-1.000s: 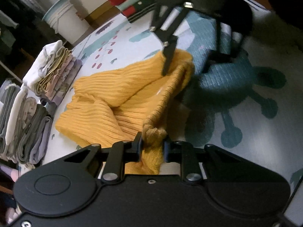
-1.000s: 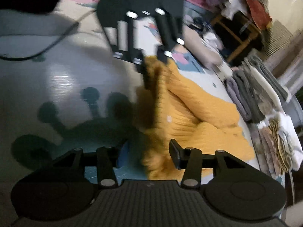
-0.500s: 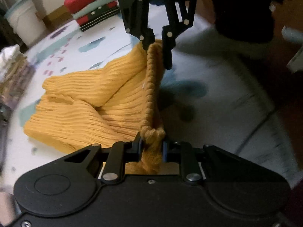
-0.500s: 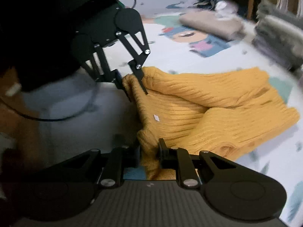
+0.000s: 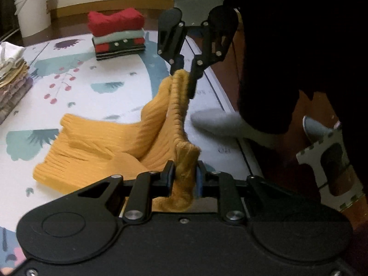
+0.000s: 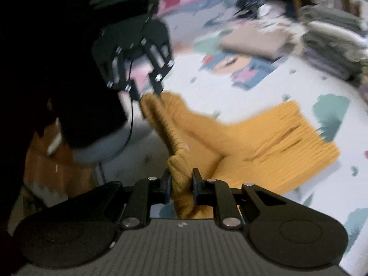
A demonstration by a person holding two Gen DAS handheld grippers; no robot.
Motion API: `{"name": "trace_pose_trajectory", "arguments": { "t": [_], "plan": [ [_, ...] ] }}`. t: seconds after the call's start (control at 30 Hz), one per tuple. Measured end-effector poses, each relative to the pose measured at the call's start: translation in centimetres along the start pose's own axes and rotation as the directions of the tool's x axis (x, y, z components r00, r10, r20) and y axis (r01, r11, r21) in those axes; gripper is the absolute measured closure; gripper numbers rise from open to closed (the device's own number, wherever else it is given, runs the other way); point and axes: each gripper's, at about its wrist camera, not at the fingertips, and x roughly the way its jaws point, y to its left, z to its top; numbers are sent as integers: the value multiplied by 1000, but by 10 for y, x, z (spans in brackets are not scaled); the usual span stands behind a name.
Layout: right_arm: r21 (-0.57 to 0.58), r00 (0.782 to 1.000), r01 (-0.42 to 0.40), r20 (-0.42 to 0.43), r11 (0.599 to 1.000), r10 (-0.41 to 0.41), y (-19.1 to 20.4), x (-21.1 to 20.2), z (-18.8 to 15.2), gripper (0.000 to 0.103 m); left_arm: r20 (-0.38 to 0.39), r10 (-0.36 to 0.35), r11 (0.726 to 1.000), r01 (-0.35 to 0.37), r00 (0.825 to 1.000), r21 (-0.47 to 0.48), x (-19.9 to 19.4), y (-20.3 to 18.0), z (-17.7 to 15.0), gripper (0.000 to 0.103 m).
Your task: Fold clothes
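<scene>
A mustard-yellow ribbed sweater (image 5: pixel 96 147) is partly lifted off a white play mat (image 5: pixel 96 96) printed with teal shapes. My left gripper (image 5: pixel 184 179) is shut on a bunched corner of its edge. Farther off in the left wrist view, my right gripper (image 5: pixel 184 76) pinches the other end of the same edge, which stretches taut between the two. The right wrist view shows the right gripper (image 6: pixel 181 184) shut on the sweater (image 6: pixel 264 147), with the left gripper (image 6: pixel 149 94) gripping the far corner. The sweater's lower part still rests on the mat.
A folded stack topped by a red garment (image 5: pixel 117 34) sits at the mat's far side, near a white bucket (image 5: pixel 32 7). Folded piles (image 5: pixel 11 80) line the left edge. A person's grey-socked foot (image 5: pixel 220 124) stands on the mat by the sweater. Grey folded piles (image 6: pixel 333 39) lie beyond.
Both grippers have risen, lifting the sweater's edge off the mat and pulling it taut. The right gripper closed on its corner. Both views have swung round.
</scene>
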Motion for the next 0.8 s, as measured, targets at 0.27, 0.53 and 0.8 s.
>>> {"name": "trace_pose_trajectory", "arguments": {
  "t": [0.27,0.53,0.8],
  "plan": [
    [130,990,69,111,989,-84,-75,-16,31,84,17,11,990,-8,1000,-141,-14,84,32,86],
    [355,982,49,152,933,-109,-161,-7,28,84,22,-9,970,14,1000,-242,0,178,44,86],
    [615,979,-51,187,787,-82,-237,27,5,84,73,-33,928,58,997,-368,30,241,13,86]
  ]
}}
